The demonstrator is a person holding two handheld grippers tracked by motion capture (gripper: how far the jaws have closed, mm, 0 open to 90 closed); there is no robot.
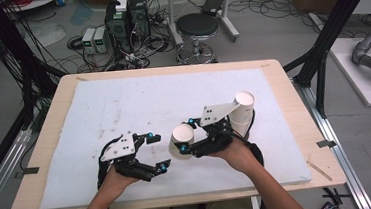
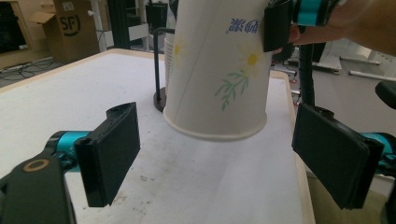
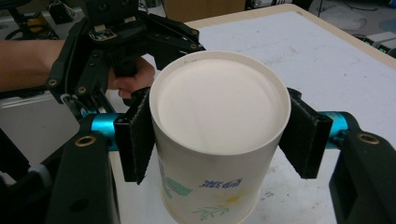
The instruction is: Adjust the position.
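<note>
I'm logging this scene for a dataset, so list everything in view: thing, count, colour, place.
Held cup: 1, white paper with flower print, upside down, clamped in the right gripper above the pad.
Cup stack: 1, white, on a black stand at the pad's right.
Pad: 1, white, covering the table.
Table: 1, light wood.
Stool: 1, black seat, on the floor beyond the table.
Electronics boxes: several, black and grey, on the floor among cables.
Left gripper: black with teal, jaws open, facing the held cup.
Right gripper: black with teal, shut on the held cup.
</note>
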